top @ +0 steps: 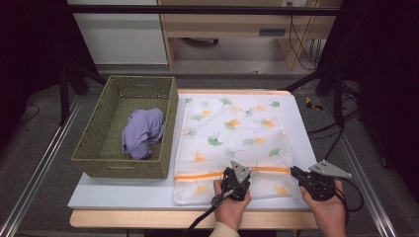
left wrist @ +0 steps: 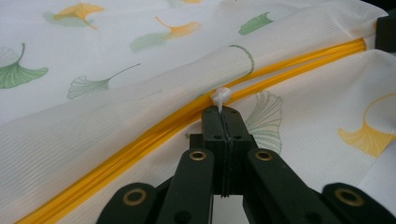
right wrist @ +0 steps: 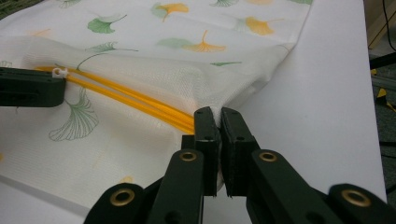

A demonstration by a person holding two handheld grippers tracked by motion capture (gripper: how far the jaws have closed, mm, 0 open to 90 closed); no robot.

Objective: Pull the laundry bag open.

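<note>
A white mesh laundry bag (top: 232, 128) printed with green and orange leaves lies flat on the table. An orange zipper (top: 202, 175) runs across its near end. My left gripper (top: 230, 174) is shut on the small white zipper pull (left wrist: 220, 96), about midway along the zipper (left wrist: 140, 140). My right gripper (top: 295, 173) is shut on the bag's right edge, where the zipper (right wrist: 135, 100) ends. In the right gripper view, my right gripper (right wrist: 219, 116) pinches the fabric, and the left gripper (right wrist: 61, 86) shows at far left with the pull (right wrist: 59, 72).
A green woven basket (top: 99, 158) stands left of the bag with a purple cloth (top: 143, 132) inside. The white table top (top: 123, 192) has bare room at the near left and a strip at the right (right wrist: 327, 93). Cables trail from both grippers.
</note>
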